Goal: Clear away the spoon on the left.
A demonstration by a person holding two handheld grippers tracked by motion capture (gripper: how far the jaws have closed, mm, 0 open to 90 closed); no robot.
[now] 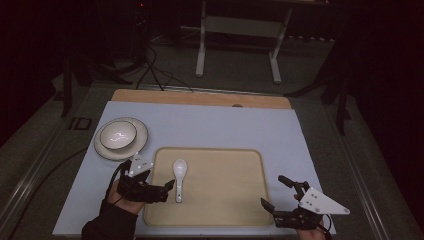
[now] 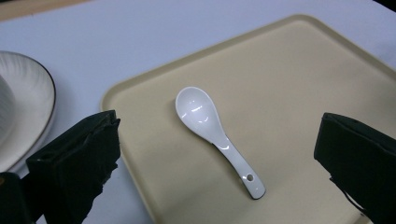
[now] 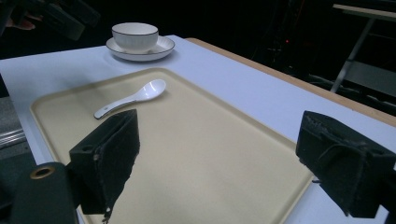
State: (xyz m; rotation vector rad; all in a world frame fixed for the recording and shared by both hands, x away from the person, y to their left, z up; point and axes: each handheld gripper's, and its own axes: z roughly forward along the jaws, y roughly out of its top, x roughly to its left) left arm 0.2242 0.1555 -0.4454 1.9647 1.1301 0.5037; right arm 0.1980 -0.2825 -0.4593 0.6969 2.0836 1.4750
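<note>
Reaching for the spoon (image 1: 178,175) looks like the job here, and the left hand-held gripper (image 1: 167,187) is the one closest to it. Its jaws are spread wide with nothing between them. In the left gripper view the spoon (image 2: 217,137) lies just ahead of the jaws, between them, flat on the tan tray (image 2: 299,70), with its round end farther from the hand-held gripper and its thin handle nearer.

The right hand-held gripper (image 1: 275,192) is wide too and holds nothing. It sits at the far side of the tray (image 1: 250,210) from the spoon, well apart from it. In the right gripper view the spoon (image 3: 133,99) is far ahead, and past it a bowl (image 3: 135,36) sits on a plate (image 3: 161,48).

I think 3 things could go wrong.

The spoon is smooth, shiny and low. If the jaws close on the thin handle too high, they may slip off and the spoon may pop away across the tray.

If the jaws come down too hard, they may push the handle down and make the round end flip up.

The plate (image 1: 141,145) with the bowl (image 1: 117,135) is near the left hand-held gripper, just beyond it on the blue worktop (image 1: 220,125). A big swing of that hand could bump them and make them slide or clink.

Going slow and straight down would help most, I think.
</note>
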